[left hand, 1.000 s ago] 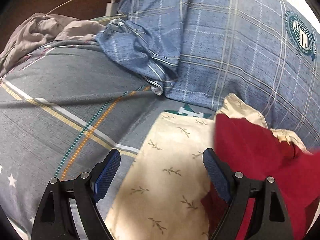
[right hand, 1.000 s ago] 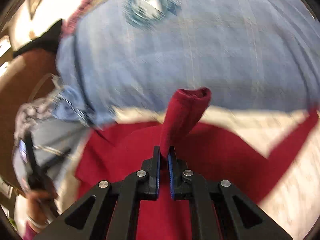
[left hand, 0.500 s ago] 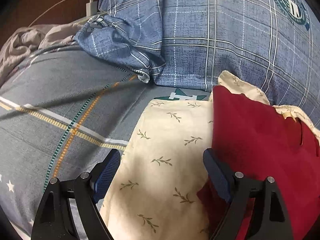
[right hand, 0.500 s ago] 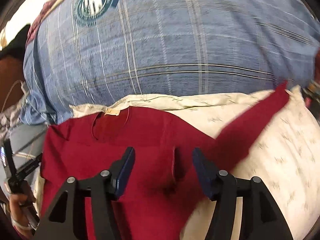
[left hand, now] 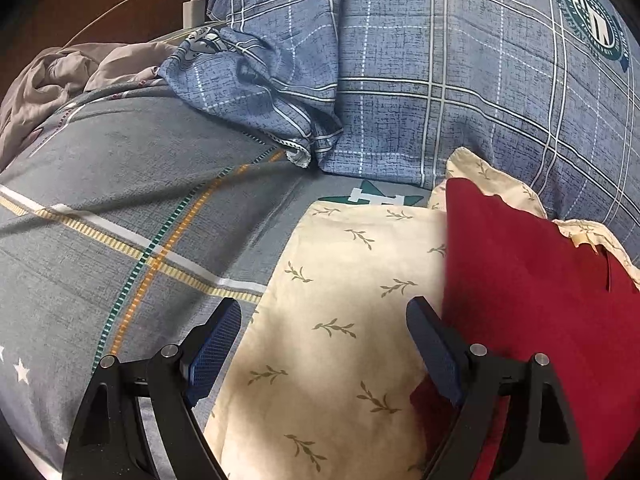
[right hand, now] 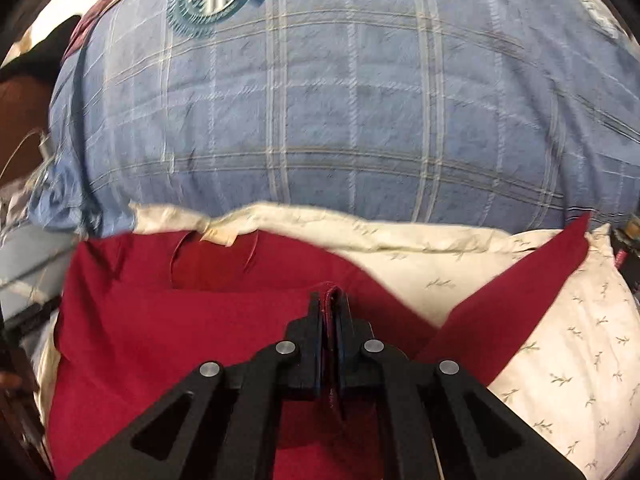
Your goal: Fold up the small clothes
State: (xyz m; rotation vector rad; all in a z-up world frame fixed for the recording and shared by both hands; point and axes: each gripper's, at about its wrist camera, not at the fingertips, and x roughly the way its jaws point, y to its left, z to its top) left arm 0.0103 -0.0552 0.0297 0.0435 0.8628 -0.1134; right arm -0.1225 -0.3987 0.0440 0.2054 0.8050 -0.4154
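In the left wrist view, a crumpled grey cloth [left hand: 52, 80] lies at ten o'clock, with a white charger [left hand: 192, 10] and its cable at eleven o'clock against dark wood. The grey bedsheet [left hand: 120, 208] with striped lines fills the left half, and a blue checked quilt [left hand: 440, 80] bulges from twelve to two o'clock. The left gripper [left hand: 324, 340] stands wide open at six o'clock with nothing between its pads, hovering over a cream cloth [left hand: 340, 300] printed with small sprigs. The red shirt [left hand: 540, 300] lies on that cloth from three to five o'clock, its straight edge just beside the gripper's right finger. In the right wrist view, the same quilt fills the upper half, the cream cloth runs from the centre to four o'clock, and the shirt spreads from nine o'clock to the centre, with one sleeve [right hand: 520, 288] stretching toward three o'clock. The right gripper [right hand: 329, 308] at six o'clock has just been closing, and its jaws are now pinched tight on a fold of the shirt.
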